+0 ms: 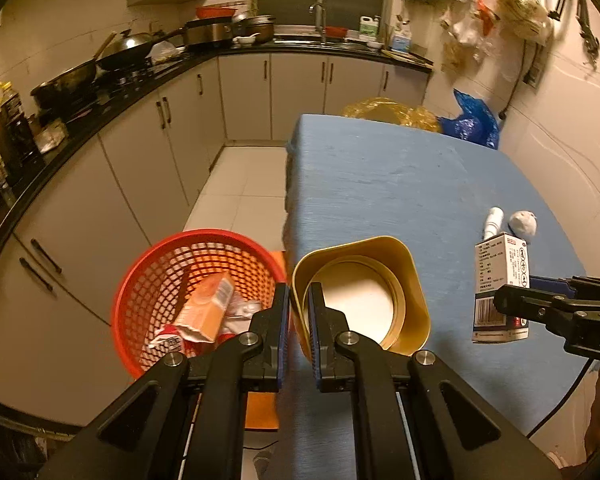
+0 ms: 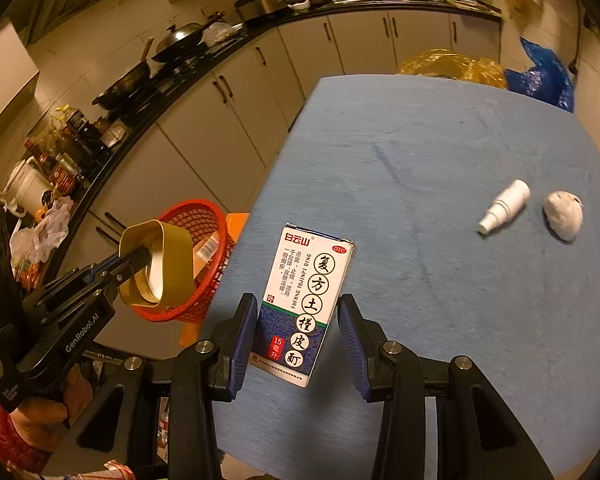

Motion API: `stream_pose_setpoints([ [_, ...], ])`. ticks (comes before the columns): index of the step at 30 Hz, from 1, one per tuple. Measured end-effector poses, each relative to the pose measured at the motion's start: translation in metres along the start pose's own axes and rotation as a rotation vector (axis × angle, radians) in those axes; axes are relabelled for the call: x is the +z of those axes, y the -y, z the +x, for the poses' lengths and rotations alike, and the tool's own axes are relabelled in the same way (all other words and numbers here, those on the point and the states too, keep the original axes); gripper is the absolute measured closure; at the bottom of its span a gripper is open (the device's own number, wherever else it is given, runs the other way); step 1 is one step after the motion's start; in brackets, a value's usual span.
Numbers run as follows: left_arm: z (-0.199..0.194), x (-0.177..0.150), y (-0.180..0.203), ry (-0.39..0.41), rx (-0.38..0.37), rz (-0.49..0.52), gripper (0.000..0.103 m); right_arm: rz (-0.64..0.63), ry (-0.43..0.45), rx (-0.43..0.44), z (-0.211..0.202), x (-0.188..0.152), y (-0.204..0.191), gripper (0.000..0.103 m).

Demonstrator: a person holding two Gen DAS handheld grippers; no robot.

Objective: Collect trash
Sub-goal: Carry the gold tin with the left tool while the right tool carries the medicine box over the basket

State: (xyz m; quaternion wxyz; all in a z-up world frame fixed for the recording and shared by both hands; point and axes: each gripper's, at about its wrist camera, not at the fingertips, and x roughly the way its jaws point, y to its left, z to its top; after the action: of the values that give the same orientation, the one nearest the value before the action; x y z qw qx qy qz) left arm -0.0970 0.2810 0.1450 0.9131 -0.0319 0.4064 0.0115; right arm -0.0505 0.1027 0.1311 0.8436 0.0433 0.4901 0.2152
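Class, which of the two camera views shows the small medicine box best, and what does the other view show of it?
The right wrist view: the medicine box faces the camera between the right tongs, its front label sharp and readable. The left wrist view shows the same box at the right edge, smaller, turned to another side and partly hidden by the tongs.

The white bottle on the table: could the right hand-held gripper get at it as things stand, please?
Probably not yet. The path across the blue table to the white bottle looks clear, but the right hand-held gripper is already shut on the medicine box, which would have to go first.
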Motion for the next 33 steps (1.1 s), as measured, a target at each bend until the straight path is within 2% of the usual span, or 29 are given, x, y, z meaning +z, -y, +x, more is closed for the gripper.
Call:
stream_pose_setpoints([
  [15,-0.006,-0.006,-0.043,-0.006,0.047,-0.059,0.094,-0.054,-0.025,0.034,0.022,0.009,-0.039,0.058],
  [33,-0.008,-0.012,-0.067,-0.013,0.072,-0.11,0.094,-0.081,-0.052,0.047,0.037,0.014,-0.061,0.058],
])
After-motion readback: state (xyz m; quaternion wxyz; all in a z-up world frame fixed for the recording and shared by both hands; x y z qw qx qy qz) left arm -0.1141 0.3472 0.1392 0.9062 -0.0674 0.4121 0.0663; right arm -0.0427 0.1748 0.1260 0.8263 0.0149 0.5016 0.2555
